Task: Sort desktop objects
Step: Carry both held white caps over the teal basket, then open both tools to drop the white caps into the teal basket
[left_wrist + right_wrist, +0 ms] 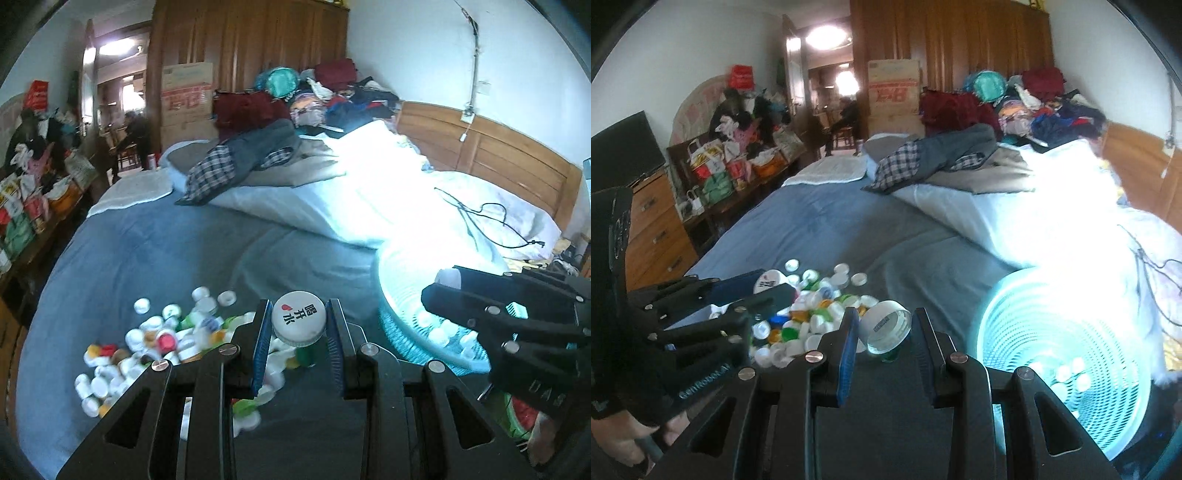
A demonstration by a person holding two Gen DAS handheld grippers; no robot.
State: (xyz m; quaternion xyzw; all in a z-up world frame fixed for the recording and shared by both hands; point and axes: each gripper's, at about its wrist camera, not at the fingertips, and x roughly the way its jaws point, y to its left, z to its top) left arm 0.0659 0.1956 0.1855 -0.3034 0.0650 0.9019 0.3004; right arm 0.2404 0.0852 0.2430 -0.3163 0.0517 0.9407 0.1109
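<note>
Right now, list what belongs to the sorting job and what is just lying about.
Job: printed white plastic cap in left gripper; open white cap in right gripper; heap of coloured plastic caps; pale-blue mesh basket.
Lying about: checked cloth, black cable, brown cardboard boxes.

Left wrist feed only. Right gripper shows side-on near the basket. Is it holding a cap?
Observer: Yes. In the right wrist view a white cap sits between the jaws of the right gripper, hollow side toward the camera.
Operator: Lined up with the basket?
Observer: Not centred. The basket lies right of the jaws, and the blue bedspread is straight ahead.
Operator: Left gripper has the printed cap. Anything left of the pile?
Observer: A wooden drawer unit stands beside the bed.
</note>
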